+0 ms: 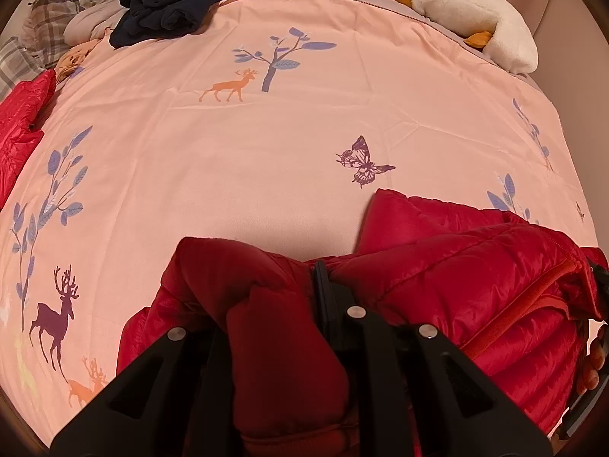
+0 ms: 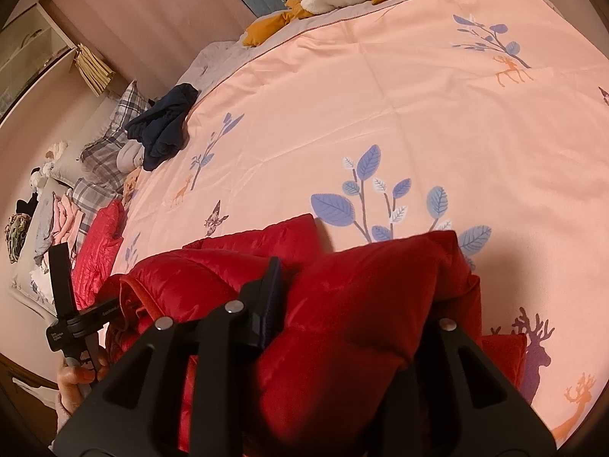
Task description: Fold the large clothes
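A red quilted puffer jacket (image 1: 456, 266) lies bunched at the near edge of the pink bedspread (image 1: 266, 152). My left gripper (image 1: 266, 285) is shut on a thick fold of the jacket; only its right finger (image 1: 323, 293) shows, the other is buried in fabric. In the right wrist view the same jacket (image 2: 190, 278) fills the foreground. My right gripper (image 2: 354, 289) is shut on another fold of it, with the left finger (image 2: 270, 289) showing. The left gripper's handle (image 2: 64, 297) and the hand holding it appear at the left of that view.
A dark navy garment (image 1: 171, 0) lies heaped at the far left of the bed, beside plaid pillows (image 1: 57, 11). A second red quilted piece (image 1: 19, 133) lies at the left edge. A white and mustard plush toy (image 1: 468, 15) sits at the far right. Folded clothes (image 2: 57, 213) are stacked off the bed.
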A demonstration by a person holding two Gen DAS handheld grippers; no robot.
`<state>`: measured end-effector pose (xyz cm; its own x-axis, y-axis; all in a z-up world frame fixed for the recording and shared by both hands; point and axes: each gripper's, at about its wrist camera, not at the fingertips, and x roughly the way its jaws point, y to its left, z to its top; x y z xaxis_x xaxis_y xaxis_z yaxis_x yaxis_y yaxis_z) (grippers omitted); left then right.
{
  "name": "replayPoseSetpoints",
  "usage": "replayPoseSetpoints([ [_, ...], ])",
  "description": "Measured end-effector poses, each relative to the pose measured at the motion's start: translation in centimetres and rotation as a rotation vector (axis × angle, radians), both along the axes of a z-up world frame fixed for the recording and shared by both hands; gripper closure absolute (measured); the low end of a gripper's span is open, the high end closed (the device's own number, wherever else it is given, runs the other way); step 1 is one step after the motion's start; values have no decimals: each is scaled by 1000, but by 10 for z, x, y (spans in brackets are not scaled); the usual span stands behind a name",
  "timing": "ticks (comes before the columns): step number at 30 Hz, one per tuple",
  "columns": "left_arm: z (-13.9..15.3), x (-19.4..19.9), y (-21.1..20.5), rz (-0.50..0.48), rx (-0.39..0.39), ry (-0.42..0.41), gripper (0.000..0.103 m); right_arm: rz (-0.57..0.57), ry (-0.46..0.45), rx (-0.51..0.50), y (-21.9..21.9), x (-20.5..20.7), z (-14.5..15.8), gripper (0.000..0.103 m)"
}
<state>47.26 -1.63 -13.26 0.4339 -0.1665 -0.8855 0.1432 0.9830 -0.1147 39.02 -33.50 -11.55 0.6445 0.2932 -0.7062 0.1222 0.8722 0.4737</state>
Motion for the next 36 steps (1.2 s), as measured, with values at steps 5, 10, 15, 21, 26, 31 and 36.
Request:
replayPoseSetpoints([
  [5, 0, 0, 1, 3, -2, 2, 88, 1, -1, 2, -1, 0, 2, 72],
  [10, 0, 0, 1, 2, -1, 1, 88, -1, -9, 5, -3, 3, 5, 62],
  [15, 1, -1, 1, 2, 0, 0, 88, -2, -11, 0, -3, 3, 7, 62],
  [21, 2, -1, 4, 8, -14, 2, 88, -1, -10, 1, -4, 3, 7, 61],
  [26, 4, -3, 4, 9, -17, 1, 88, -2, -12, 3, -4, 2, 8, 58],
  [31, 5, -4, 4, 13, -24, 1, 87, -2, -13, 3, -5, 2, 8, 57],
  [36, 7, -4, 4, 12, -20, 0, 87, -2, -14, 5, -4, 2, 10, 56],
])
